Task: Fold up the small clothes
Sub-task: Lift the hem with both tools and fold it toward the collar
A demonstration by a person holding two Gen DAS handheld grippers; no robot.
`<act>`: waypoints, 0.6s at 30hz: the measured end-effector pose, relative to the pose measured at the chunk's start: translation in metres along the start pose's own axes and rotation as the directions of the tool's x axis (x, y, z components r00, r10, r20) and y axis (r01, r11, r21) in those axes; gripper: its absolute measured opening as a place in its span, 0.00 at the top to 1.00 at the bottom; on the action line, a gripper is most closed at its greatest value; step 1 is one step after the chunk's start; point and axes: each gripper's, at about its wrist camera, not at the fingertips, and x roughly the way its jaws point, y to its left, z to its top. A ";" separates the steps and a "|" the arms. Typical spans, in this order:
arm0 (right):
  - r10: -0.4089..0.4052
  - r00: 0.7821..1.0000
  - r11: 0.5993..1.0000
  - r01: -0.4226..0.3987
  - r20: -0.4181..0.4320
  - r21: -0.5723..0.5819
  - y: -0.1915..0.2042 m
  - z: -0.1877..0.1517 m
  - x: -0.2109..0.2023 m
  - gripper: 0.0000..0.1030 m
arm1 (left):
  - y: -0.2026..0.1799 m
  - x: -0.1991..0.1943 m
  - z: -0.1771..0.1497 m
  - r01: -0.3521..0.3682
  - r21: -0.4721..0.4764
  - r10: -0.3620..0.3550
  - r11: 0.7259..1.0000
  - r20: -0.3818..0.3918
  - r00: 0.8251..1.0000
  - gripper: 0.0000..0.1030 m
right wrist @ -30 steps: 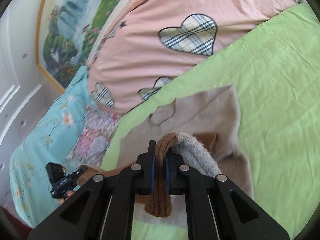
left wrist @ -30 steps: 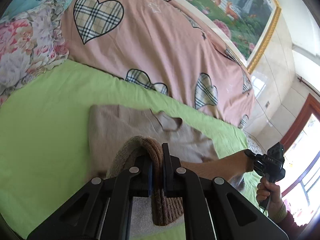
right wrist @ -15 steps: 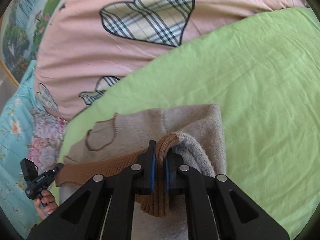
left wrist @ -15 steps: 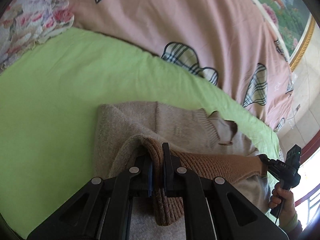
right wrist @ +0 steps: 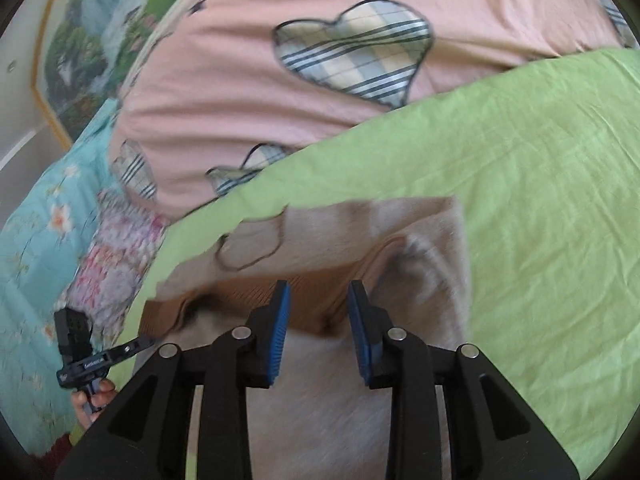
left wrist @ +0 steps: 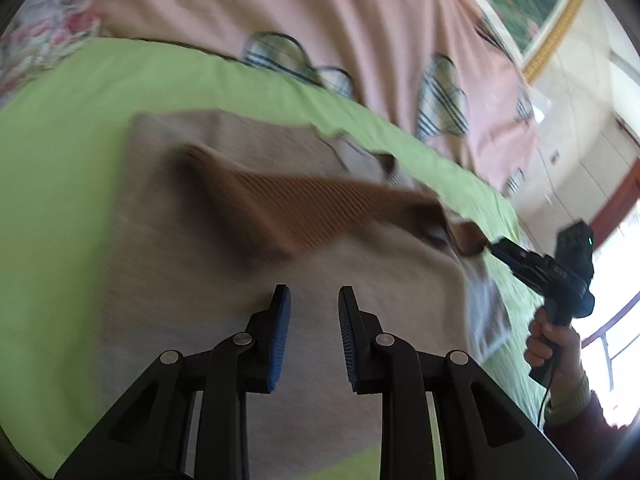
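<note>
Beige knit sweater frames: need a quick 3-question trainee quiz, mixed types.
1. True or false: the left gripper is shut on the beige knit sweater.
2. Multiple choice: the sweater's brown ribbed hem band lies A) hanging off the bed, B) folded up across the sweater's body, C) under the pink heart-print quilt.
3. Fill in: the sweater lies on a ____ bedsheet.

Key: 1 false, both grippers show open fingers, right gripper too; 2 B; 3 green.

- Lime-green sheet [right wrist: 540, 184] covers the bed
- Pink quilt [right wrist: 248, 92] with plaid hearts lies bunched behind it
- Gold-framed landscape painting [left wrist: 532, 4] hangs on the pale wall
- Bright daylight — wood-framed window [left wrist: 616, 208] at the side
</note>
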 end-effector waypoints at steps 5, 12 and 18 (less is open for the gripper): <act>0.078 0.968 0.974 -0.125 -0.240 -0.189 0.048 -0.016 0.049 0.70 | -0.042 0.038 -0.009 0.011 0.108 -0.001 0.994 -0.095 0.996 0.74; 0.025 0.935 0.970 -0.108 -0.353 -0.217 0.045 0.002 0.105 0.70 | -0.026 0.068 0.040 -0.095 0.160 0.113 0.983 -0.109 0.988 0.75; -0.157 0.960 0.981 0.124 -0.233 -0.149 -0.002 0.044 0.121 0.70 | 0.035 0.076 0.094 -0.166 0.034 0.168 0.985 -0.069 0.983 0.90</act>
